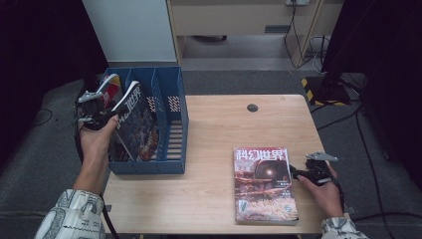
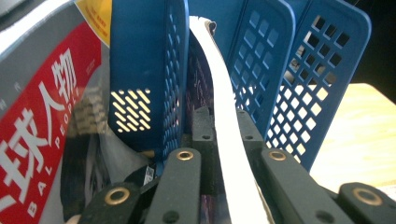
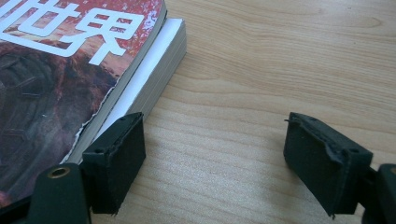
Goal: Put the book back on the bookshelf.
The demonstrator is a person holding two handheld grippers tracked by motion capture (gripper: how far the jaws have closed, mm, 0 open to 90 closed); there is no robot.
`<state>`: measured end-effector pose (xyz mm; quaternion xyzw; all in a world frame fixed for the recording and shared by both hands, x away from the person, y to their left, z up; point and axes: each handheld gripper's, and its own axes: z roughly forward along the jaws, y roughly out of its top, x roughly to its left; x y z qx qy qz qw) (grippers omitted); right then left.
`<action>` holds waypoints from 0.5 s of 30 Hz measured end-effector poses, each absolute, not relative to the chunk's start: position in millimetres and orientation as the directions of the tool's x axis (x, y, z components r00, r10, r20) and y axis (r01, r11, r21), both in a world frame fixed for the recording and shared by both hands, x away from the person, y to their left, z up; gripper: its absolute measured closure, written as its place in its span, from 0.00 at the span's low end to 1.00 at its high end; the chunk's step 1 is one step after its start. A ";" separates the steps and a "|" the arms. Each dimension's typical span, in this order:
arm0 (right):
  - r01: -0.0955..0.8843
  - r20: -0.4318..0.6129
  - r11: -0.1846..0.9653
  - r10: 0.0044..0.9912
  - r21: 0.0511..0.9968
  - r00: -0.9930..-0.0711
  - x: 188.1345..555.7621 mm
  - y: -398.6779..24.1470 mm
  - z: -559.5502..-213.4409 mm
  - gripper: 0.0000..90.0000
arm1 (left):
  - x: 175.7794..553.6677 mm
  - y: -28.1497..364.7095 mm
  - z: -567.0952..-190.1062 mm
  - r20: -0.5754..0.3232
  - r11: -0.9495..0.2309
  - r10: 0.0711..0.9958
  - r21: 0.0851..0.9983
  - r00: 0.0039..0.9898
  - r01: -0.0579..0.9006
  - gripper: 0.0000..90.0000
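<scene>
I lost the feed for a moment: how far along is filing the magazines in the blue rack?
Done: one red magazine stands in the blue rack. In hand: left gripper clamps a dark magazine going into it. Left: the stack on the table, beside the open right gripper.

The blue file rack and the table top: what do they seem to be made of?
The blue file rack looks like moulded plastic with a slight sheen; its thin walls are pierced with regular grid holes. The table top looks like pale wood or wood-look laminate, matt, with a lengthwise grain pattern; which of the two I cannot tell.
</scene>
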<state>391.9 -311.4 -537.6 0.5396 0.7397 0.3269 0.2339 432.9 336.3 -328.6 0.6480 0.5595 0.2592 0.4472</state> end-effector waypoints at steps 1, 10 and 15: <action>0.645 0.006 0.205 0.951 0.736 -0.308 391.9 -311.4 -537.5 0.23 | 433.0 336.5 -328.0 -0.167 0.029 0.956 0.872 0.241 0.489 0.91; 0.645 0.006 0.204 0.951 0.736 -0.308 391.8 -311.4 -537.6 0.23 | 433.6 329.8 -320.8 -0.152 0.022 0.956 0.891 0.250 0.454 0.91; 0.645 0.007 0.204 0.951 0.736 -0.308 391.8 -311.4 -537.6 0.23 | 437.0 329.1 -314.3 -0.142 0.017 0.958 0.895 0.249 0.447 0.91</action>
